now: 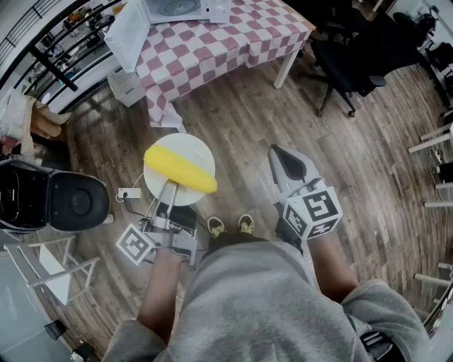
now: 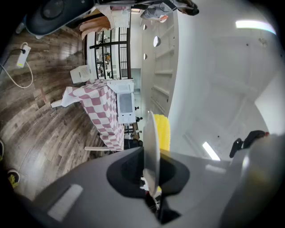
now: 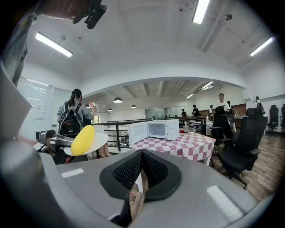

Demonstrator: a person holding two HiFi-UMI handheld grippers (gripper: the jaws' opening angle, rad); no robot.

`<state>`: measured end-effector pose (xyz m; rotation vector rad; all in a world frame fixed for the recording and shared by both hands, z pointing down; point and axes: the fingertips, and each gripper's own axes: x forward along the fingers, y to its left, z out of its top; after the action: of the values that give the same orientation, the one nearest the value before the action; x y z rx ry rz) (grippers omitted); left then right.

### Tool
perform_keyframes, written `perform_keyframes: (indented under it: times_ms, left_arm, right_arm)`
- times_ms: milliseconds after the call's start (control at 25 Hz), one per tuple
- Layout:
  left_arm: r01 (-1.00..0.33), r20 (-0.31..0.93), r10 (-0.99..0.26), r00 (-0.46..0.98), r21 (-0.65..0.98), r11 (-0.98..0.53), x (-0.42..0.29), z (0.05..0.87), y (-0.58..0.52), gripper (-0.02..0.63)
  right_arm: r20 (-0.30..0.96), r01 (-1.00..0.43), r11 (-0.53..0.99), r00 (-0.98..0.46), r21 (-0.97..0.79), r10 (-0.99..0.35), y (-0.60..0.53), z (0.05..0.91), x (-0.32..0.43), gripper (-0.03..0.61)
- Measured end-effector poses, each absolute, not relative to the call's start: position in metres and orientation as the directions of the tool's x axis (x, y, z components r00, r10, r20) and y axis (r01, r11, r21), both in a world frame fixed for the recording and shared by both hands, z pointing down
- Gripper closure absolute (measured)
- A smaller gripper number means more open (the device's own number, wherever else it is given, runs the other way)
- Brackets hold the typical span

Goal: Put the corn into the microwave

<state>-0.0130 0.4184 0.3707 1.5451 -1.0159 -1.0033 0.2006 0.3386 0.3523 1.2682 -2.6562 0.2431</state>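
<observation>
Left gripper (image 1: 168,185) pinching round white plate (image 1: 192,147) | smooth yellow corn (image 1: 180,170) atop | right gripper (image 1: 281,151) pressed together

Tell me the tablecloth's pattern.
Pink-and-white checks on the tablecloth; clearest in the head view.

Head view: microwave (image 1: 177,7) cut by top edge; only lower part and open door (image 1: 129,32) show, cavity not in view. Near rim of plate (image 1: 185,141) hid. under left gripper (image 1: 170,184) jaws. Shoes (image 1: 216,226) part-covered by grey clothing (image 1: 255,297).
Left gripper view: plate seen edge-on; corn (image 2: 164,131) mostly behind it, full length not visible.
Right gripper view: microwave cavity contents too small to tell; backgr. people (image 3: 220,107) too small to detail.
</observation>
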Motion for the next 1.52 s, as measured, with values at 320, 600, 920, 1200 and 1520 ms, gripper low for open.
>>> perform_keyframes:
  times_ms: [320,600,920,1200,1520]
  left_arm:
    - [-0.12,-0.114,-0.944,0.309,0.98,-0.158,-0.023,0.371,0.413,0.598]
    - [-0.115,-0.127,-0.943,0.307,0.979,-0.169,-0.041,0.37,0.409,0.598]
    - [-0.097,-0.124,-0.94,0.319,0.982,-0.163,-0.063,0.379,0.405,0.598]
    - [-0.089,-0.12,-0.941,0.317,0.984,-0.156,-0.075,0.381,0.403,0.598]
    - [-0.085,-0.126,-0.94,0.317,0.983,-0.161,-0.075,0.384,0.391,0.598]
  right_arm:
    - [0.24,-0.785,0.613,-0.614,-0.086,-0.752,0.335,0.355,0.191,0.581]
    - [0.239,-0.798,0.592,-0.6,-0.114,-0.763,0.333,0.355,0.177,0.581]
    - [0.247,-0.812,0.573,-0.58,-0.107,-0.776,0.331,0.358,0.154,0.581]
    - [0.255,-0.816,0.57,-0.574,-0.097,-0.778,0.332,0.358,0.142,0.581]
    - [0.259,-0.813,0.574,-0.578,-0.098,-0.774,0.318,0.362,0.139,0.581]
